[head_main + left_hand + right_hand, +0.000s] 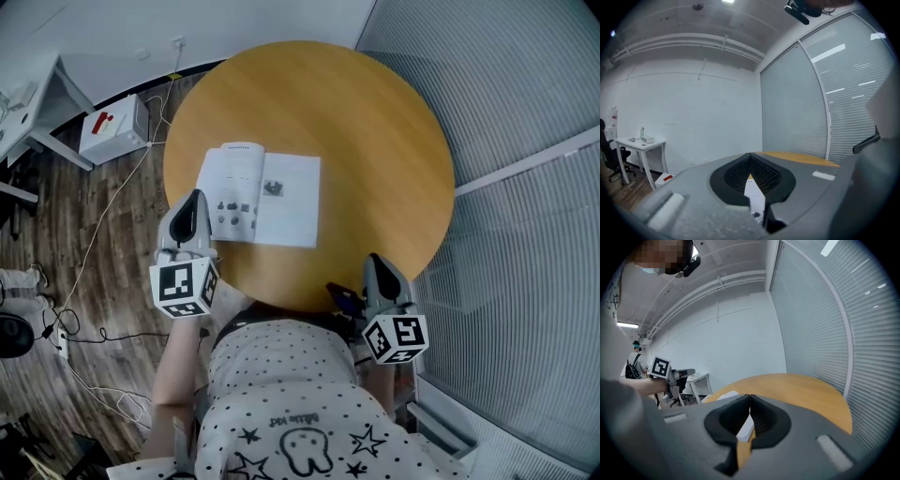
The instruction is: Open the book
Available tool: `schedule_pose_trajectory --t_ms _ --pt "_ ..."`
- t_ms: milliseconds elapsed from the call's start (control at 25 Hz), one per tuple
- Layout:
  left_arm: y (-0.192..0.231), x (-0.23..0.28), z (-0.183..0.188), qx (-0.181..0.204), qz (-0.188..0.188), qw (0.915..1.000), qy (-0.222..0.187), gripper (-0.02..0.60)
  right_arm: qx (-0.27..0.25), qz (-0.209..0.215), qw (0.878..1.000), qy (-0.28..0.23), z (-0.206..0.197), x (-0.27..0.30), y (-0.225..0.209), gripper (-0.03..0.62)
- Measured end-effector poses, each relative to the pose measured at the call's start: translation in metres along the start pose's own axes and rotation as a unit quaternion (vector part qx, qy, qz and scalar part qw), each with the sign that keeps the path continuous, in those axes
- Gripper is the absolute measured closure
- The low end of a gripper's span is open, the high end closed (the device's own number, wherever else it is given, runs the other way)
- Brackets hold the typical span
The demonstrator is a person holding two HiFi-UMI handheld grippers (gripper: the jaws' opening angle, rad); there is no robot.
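Seen from overhead: grey ribbed blinds point(525, 84) behind glass down the right side, dark wood-plank floor point(103, 272) on the left, crossed by a thin white cable point(111, 211).

Centre frame, a round table point(375, 141) of smooth, honey-coloured wood with a matte finish. Below it, a white shirt point(281, 394) printed with black dots and stars (the wearer looking steeply down).

On the table's near-left part, the book point(261, 197): lies open and flat, with two white rectangular pages carrying small dark pictures, the far-left corner slightly curled.

Just beside the book's left edge, over the table's rim, the left gripper point(194, 195): grey moulded plastic tapering to a point, jaws pressed together on nothing. Black ribbed pads point(761, 176) meet at the tip, with only a sliver of white page showing past them in the left gripper view.

At the table's near-right rim, well apart from the book, the right gripper point(375, 260): same grey shell, jaws likewise pressed tight and empty in the right gripper view.

On the floor at upper left, a small white box point(112, 129) with a red mark. At the back of each gripper, a white marker cube point(185, 286) patterned with black squares.
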State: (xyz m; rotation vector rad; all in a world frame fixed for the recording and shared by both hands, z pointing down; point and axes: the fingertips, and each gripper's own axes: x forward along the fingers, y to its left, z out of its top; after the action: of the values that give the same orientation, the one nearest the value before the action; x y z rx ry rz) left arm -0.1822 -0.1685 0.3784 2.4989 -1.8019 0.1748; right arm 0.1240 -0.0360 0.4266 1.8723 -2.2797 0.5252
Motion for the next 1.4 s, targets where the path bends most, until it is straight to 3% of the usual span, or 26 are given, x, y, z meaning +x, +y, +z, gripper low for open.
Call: schedule_pose_trajectory --t_ms 640,1280,1400 --pt "-0.040 -0.057 0.027 0.000 -0.068 0.9977 -0.002 0.572 -0.013 0.011 1.000 -0.008 0.009 0.000 0.012 0.589" --pt "-0.086 -0.069 0.013 -0.056 -0.115 0.9914 0.027 0.571 -0.019 0.015 1.000 -0.003 0.006 0.007 0.009 0.589" --pt "-0.096 -0.069 0.016 -0.050 -0.129 0.9902 0.022 0.571 -0.017 0.013 1.000 -0.009 0.007 0.006 0.007 0.589"
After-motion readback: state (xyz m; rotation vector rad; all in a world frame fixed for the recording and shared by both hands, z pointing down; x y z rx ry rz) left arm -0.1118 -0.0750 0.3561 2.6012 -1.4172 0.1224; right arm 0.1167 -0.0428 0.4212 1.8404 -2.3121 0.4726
